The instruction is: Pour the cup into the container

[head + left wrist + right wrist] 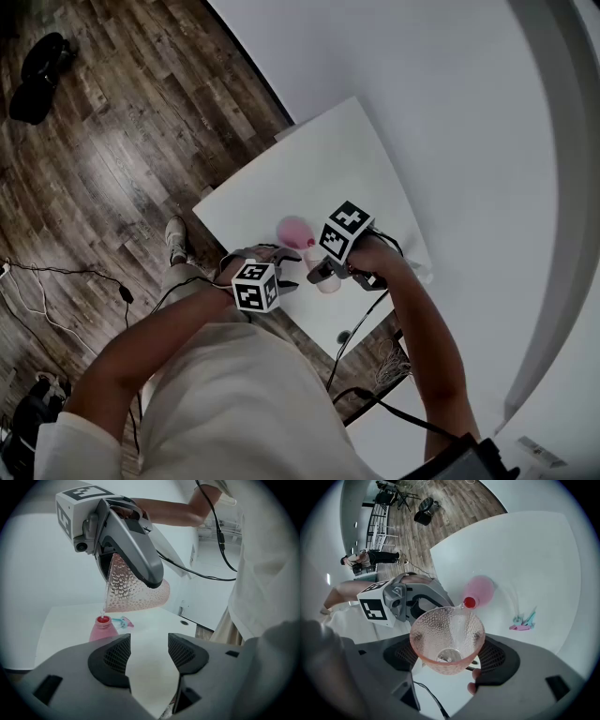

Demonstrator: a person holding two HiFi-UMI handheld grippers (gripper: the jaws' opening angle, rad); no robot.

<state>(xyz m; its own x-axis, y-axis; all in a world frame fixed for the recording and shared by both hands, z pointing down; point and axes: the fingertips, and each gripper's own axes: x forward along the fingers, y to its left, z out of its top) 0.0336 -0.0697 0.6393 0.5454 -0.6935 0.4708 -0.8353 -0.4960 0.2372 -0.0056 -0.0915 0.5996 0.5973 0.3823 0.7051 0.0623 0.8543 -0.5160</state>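
My right gripper (450,656) is shut on a pink dimpled cup (447,639) and holds it tipped forward. A thin stream runs from the cup's rim (133,590) into the red mouth of a pink bottle (103,629) that stands upright on the white table (154,634). From the head view the bottle (295,232) sits just beyond both grippers. My left gripper (149,651) is open with nothing between its pads, low over the table, a little short of the bottle and beside the right gripper (323,272).
A small pink and teal clip (524,622) lies on the table past the bottle. A black cable (361,323) hangs off the table's near edge. Wood floor (103,141) lies to the left, with a person and racks far off.
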